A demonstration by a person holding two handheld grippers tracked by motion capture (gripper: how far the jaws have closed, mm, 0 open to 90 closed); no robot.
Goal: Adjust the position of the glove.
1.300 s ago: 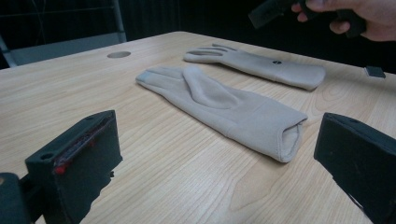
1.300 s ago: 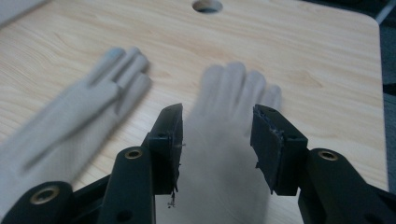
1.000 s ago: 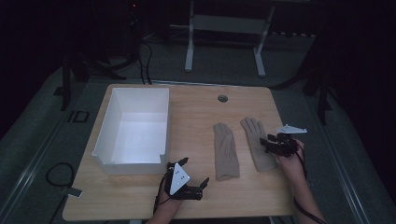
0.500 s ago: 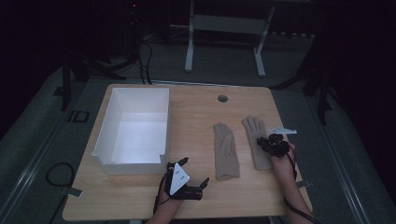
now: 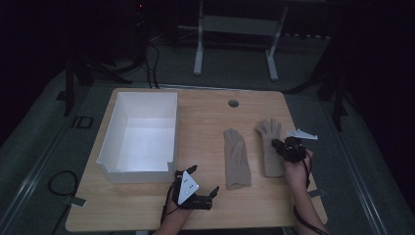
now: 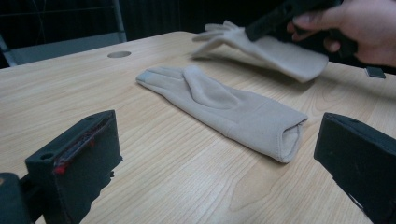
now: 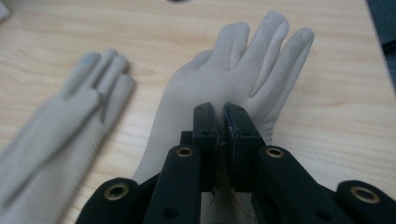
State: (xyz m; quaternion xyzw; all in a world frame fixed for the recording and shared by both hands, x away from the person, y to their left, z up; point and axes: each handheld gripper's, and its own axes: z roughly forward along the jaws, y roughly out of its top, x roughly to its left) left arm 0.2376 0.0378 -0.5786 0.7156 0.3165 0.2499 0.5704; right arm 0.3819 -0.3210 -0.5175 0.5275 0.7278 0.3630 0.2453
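Two beige gloves lie on the wooden table (image 5: 205, 122). My right gripper (image 5: 280, 145) (image 7: 220, 114) is shut on the palm of the right-hand glove (image 5: 270, 134) (image 7: 252, 60); its jaws have just been closing with that fabric pinched between them. In the left gripper view the cuff end of this glove (image 6: 280, 51) hangs a little off the table under the right gripper (image 6: 266, 23). The other glove (image 5: 236, 156) (image 6: 224, 105) (image 7: 70, 116) lies flat to its left. My left gripper (image 5: 204, 178) (image 6: 219, 128) rests near the front edge, open, pointing at that glove's cuff.
A white open box (image 5: 139, 169) stands on the left half of the table, with nothing seen inside. A round cable hole (image 5: 233, 103) sits near the far edge. A table frame (image 5: 235, 29) stands beyond in the dark.
The right gripper has slid leftward onto the right-hand glove and shut on it, lifting the fabric slightly. The left gripper and the other glove have stayed put.
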